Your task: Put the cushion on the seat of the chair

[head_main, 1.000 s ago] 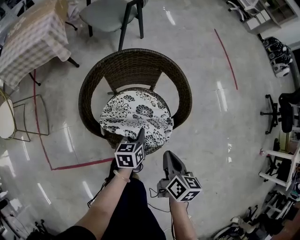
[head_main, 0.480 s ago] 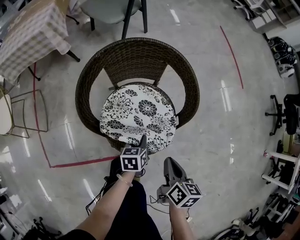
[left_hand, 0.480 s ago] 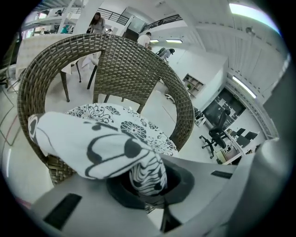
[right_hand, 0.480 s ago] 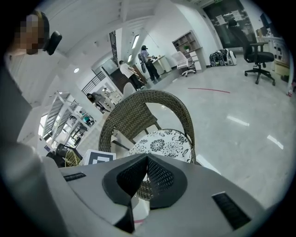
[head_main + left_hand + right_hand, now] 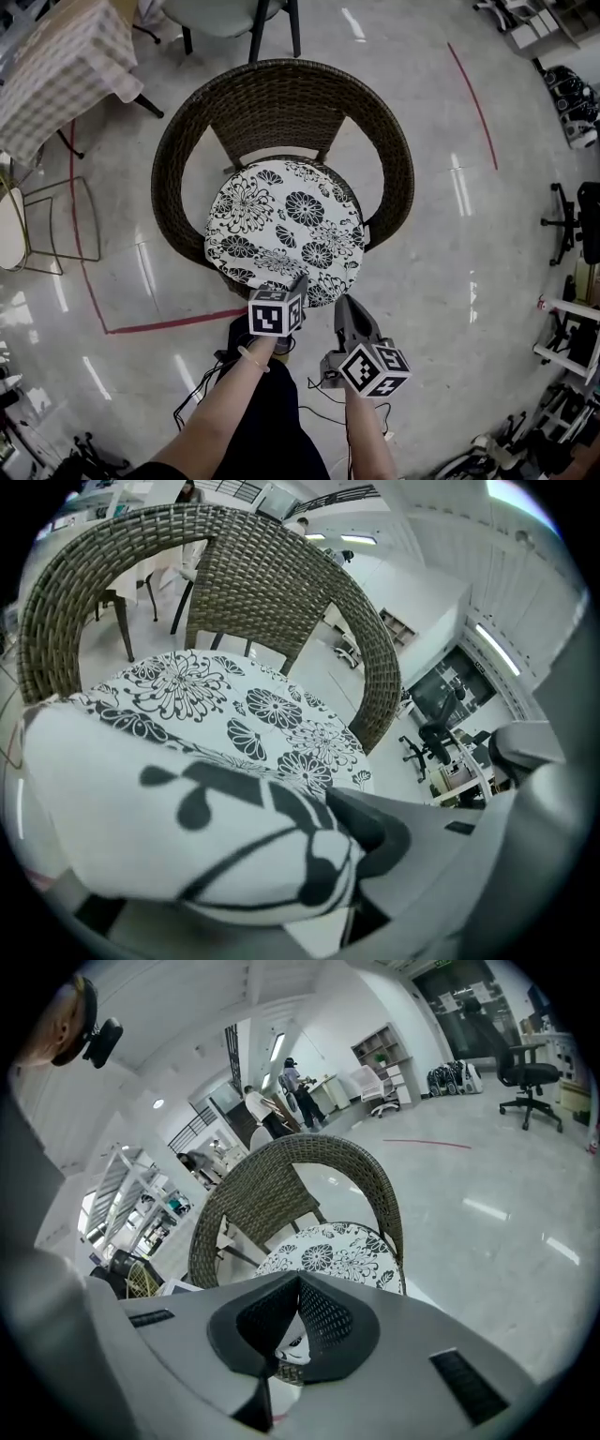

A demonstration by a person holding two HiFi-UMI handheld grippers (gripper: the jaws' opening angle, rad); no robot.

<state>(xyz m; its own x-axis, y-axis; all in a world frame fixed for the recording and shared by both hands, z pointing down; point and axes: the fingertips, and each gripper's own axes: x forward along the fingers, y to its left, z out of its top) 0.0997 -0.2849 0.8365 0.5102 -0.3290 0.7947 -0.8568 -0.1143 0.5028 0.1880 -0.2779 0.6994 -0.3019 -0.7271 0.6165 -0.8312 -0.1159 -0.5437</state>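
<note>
Left tongs [image 5: 299,280], just opening with the cushion [image 5: 281,220] front edge loose between them, apparently let it settle on the chair [image 5: 281,94] seat; right tongs [image 5: 344,306] hang pressed together, empty.

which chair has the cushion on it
The brown wicker chair in the middle: the floral cushion lies on its seat. The grey chair behind it and the black office chair at the right have none.

Grey grippers [image 5: 302,279] (black-and-white marker cubes [image 5: 274,319]), dark trousers [image 5: 267,412].
</note>
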